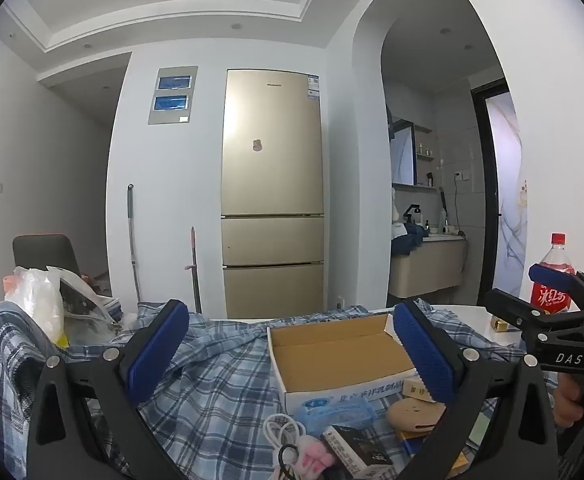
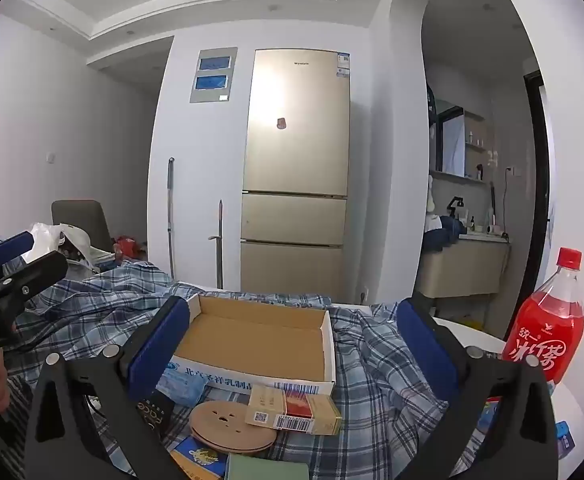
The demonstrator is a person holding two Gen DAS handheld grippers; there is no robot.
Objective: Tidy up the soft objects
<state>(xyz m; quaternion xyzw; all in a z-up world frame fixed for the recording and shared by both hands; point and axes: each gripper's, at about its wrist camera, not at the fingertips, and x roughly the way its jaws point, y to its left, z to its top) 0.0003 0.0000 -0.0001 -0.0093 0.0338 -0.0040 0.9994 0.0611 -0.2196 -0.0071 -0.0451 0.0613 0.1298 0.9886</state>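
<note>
A blue plaid shirt (image 1: 220, 384) lies crumpled over the table; it also shows in the right wrist view (image 2: 376, 364). An open, empty cardboard box (image 1: 340, 354) sits on it, also in the right wrist view (image 2: 260, 344). My left gripper (image 1: 292, 352) is open and empty, held above the shirt with the box between its pads. My right gripper (image 2: 292, 348) is open and empty, held above the box. In front of the box lie a blue tissue pack (image 1: 336, 412), a small pink plush (image 1: 314, 458) and a white cable (image 1: 282, 434).
A red drink bottle (image 2: 548, 332) stands at the table's right edge. A cigarette pack (image 2: 292, 410), a tan disc (image 2: 228, 426) and a black box (image 1: 356, 450) lie near the front. A plastic bag (image 1: 48, 308) and a chair (image 1: 44, 252) are at the left. A fridge (image 1: 272, 192) stands behind.
</note>
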